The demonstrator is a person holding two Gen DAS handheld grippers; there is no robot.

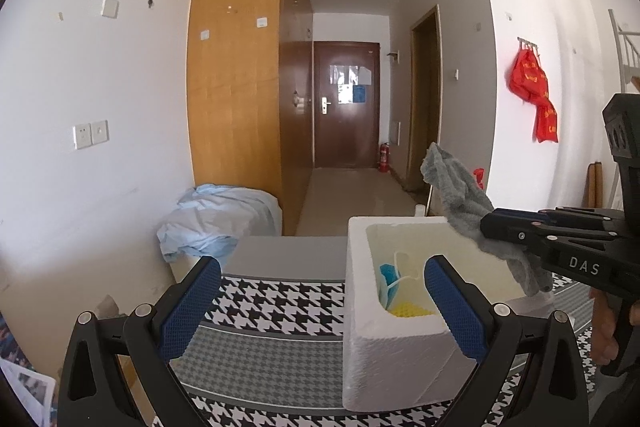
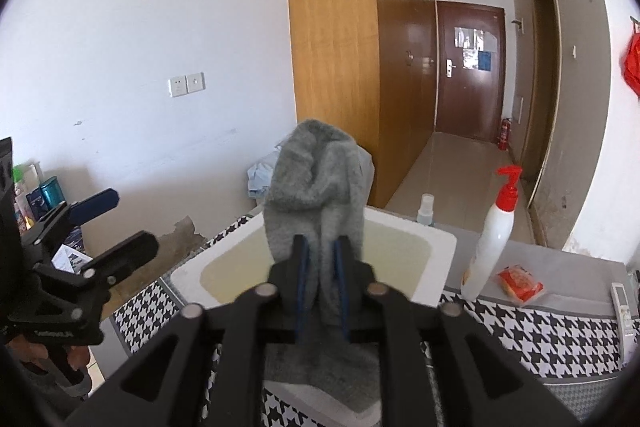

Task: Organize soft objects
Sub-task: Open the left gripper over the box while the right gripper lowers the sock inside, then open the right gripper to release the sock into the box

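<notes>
A blue face mask (image 1: 387, 285) and something yellow (image 1: 408, 309) already lay in the white foam box (image 1: 360, 307) on the bench (image 1: 280, 307). The right gripper (image 2: 321, 263) held a grey sock (image 2: 316, 183) over the box, jaws grasping it, not yet dropped. The left gripper (image 1: 316, 307) hung released, empty.

A foam box (image 1: 360, 359) is set on the counter (image 1: 276, 303). Inside it, a face mask (image 1: 389, 285) is leaned against the left wall, with a small ball (image 1: 408, 309) beside it at the bottom. A sock (image 2: 320, 187) is held above the box. To the right of the box, a pump bottle (image 2: 494, 239) is stood upright, with a spray bottle (image 2: 425, 209) behind it, a packet (image 2: 520, 285) just right of it, and a remote (image 2: 622, 303) further right. A bundle of cloth (image 1: 216, 219) is heaped beyond the counter's left far corner.
</notes>
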